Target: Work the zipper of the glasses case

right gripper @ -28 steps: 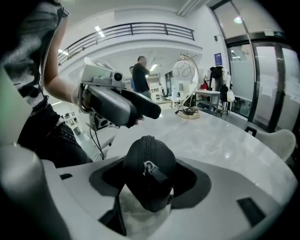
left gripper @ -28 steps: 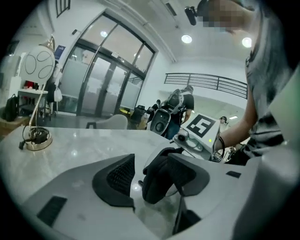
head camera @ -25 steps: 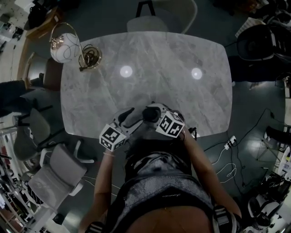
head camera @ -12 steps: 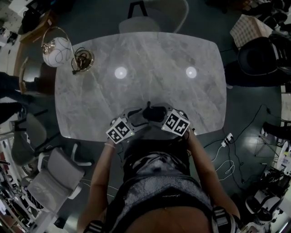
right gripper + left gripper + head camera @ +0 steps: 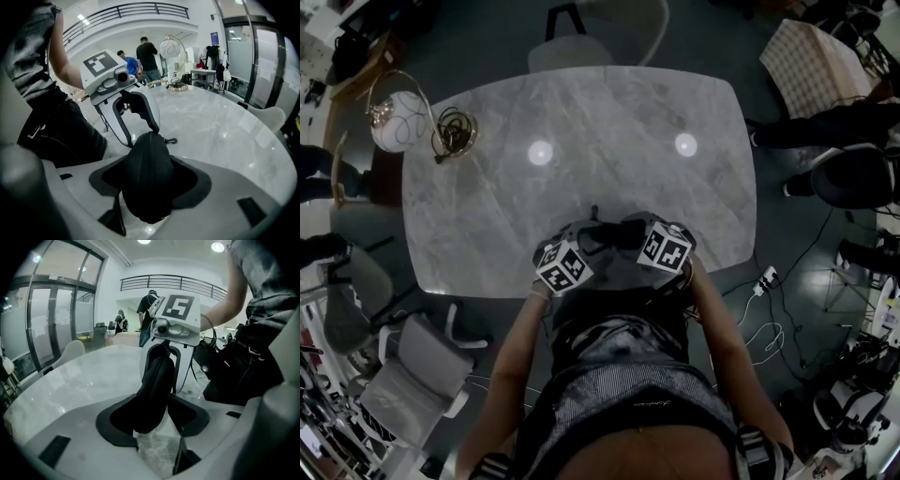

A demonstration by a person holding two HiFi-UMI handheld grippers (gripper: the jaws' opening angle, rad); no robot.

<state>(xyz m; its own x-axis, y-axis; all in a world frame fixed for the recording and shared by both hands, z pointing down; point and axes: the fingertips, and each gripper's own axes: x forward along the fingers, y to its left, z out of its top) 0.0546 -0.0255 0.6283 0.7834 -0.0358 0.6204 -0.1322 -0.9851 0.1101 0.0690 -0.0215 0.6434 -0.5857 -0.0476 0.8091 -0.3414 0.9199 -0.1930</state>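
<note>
Grip being set: right gripper point(image 5: 150, 186) clamps one end of the glasses case point(image 5: 146, 161) at the near edge of the table point(image 5: 581, 112), while the left gripper point(image 5: 153, 416) has just been closing its jaws onto the other end. Next, likely, one gripper must free itself and find the zipper pull

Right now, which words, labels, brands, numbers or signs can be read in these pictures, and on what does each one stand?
No text here can be read.
On the marker cubes: black-and-white square patterns only, no letters.
On the person's waistband: a line of small print, too small to read.
On the far wall: a blue sign, too blurred to read.
</note>
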